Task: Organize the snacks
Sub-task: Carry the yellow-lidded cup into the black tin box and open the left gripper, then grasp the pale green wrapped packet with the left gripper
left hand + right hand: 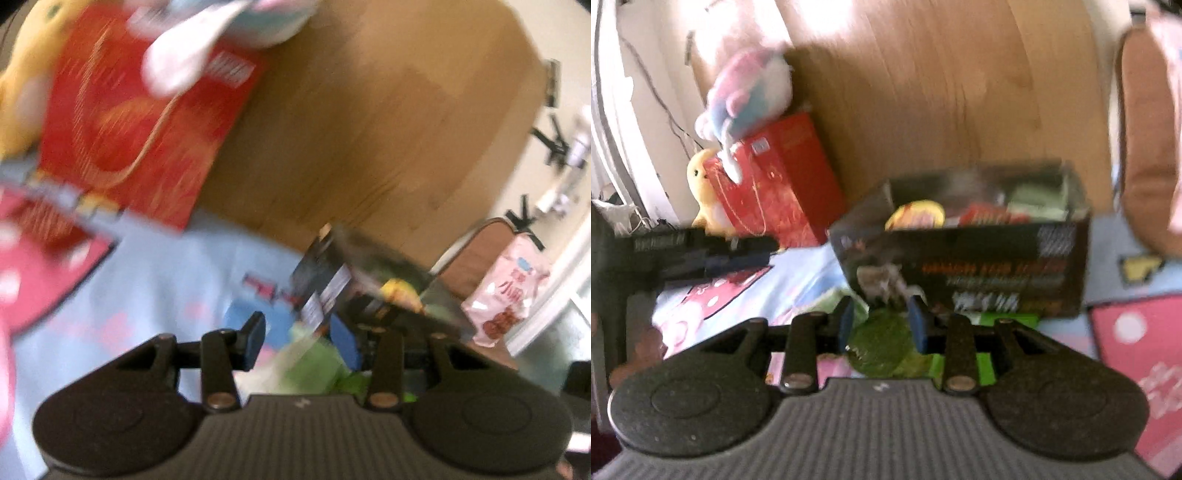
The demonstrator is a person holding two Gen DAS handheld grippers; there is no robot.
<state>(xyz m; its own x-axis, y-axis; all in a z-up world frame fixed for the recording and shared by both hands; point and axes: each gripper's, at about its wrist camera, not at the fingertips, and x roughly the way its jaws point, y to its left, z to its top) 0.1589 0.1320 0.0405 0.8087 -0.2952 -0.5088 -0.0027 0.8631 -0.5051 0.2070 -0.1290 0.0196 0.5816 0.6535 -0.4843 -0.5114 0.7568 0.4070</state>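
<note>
A black cardboard box (964, 269) stands on the light blue patterned bedspread (798, 280) and holds several snack packets, one yellow (916, 214), one red, one green. It also shows in the left wrist view (321, 280). My right gripper (882, 317) is open just in front of the box, over a green snack packet (882, 343) that lies between its blue pads. My left gripper (299, 336) is open and empty, over a green packet (314, 369) beside the box. Both views are blurred by motion.
A red gift bag (136, 125) with a pastel plush toy (750, 96) on top and a yellow plush (705, 192) stand against the wooden headboard (369, 110). A pink snack bag (506, 291) leans at the right by a brown cushion. The left gripper shows in the right wrist view (683, 251).
</note>
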